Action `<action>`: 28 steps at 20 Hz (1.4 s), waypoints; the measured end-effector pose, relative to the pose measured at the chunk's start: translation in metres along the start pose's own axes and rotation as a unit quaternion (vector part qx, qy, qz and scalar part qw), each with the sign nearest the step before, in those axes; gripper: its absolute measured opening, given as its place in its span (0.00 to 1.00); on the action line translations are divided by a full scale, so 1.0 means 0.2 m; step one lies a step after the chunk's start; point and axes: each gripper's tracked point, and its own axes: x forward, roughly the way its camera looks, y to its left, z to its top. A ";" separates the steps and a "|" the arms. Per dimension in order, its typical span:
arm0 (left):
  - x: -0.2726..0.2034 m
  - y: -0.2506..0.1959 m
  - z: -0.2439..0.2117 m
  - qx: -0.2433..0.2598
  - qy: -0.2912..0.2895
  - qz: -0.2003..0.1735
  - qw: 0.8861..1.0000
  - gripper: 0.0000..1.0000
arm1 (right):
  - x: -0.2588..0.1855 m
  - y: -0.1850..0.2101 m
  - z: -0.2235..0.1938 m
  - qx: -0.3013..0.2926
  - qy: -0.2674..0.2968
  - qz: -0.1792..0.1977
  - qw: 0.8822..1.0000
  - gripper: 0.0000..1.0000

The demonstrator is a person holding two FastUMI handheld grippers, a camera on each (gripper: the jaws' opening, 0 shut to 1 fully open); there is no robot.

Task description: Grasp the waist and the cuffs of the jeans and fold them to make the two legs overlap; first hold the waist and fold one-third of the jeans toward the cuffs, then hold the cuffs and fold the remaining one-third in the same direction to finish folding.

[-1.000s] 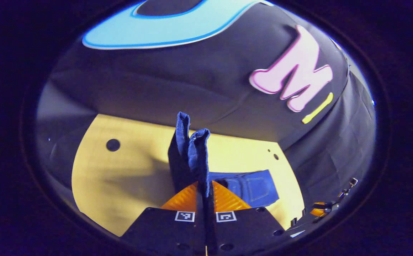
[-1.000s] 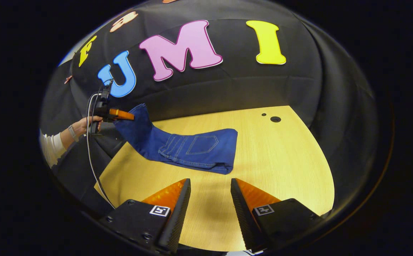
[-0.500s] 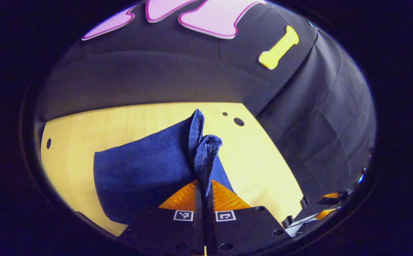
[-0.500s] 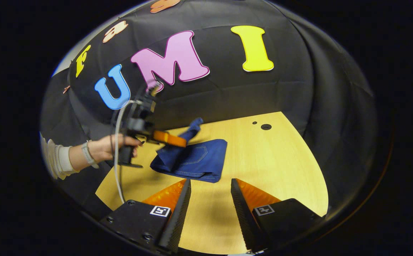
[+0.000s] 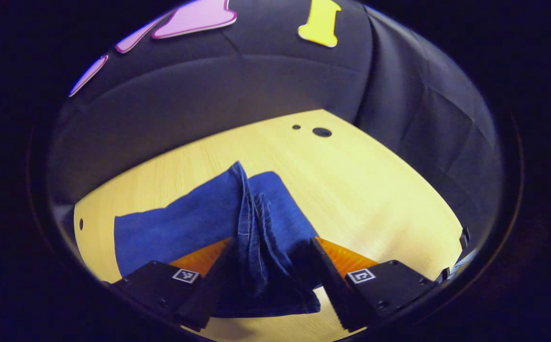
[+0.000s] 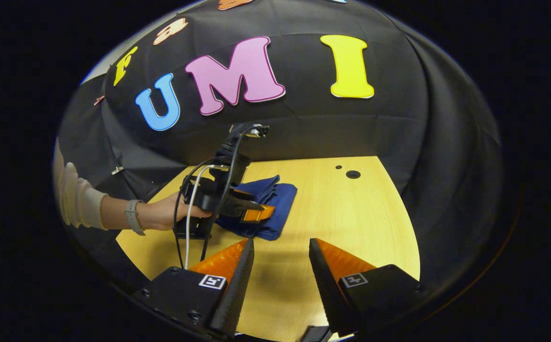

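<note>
Jaws spread on the left gripper (image 5: pixel 266 270), the cuffs (image 5: pixel 256 237) lying loose between them atop the folded jeans (image 6: pixel 268 202). Right gripper (image 6: pixel 280 275) gapes empty, jeans well ahead on the table (image 6: pixel 351 213). Folding looks finished; only withdrawal is left.

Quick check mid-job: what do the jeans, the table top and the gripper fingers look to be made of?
Jeans: blue denim, matte, pale seam stitching. Table: pale wood or wood-look laminate, smooth, fine straight grain. Left gripper fingers: orange, ribbed, likely plastic, with dark inner faces that look textured.
</note>
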 end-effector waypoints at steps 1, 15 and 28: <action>-0.07 0.00 0.06 0.017 -0.027 0.008 0.999 0.99 | 0.00 -0.01 0.03 -0.010 -0.010 -0.006 1.000 0.72; -1.07 -0.05 0.63 0.025 -0.272 0.065 0.960 0.98 | -0.30 0.13 0.47 -0.074 -0.154 -0.106 0.980 0.98; -2.51 0.09 -0.21 0.016 -0.326 0.135 0.936 0.98 | -1.05 0.88 0.35 -0.114 -0.240 -0.151 0.952 0.96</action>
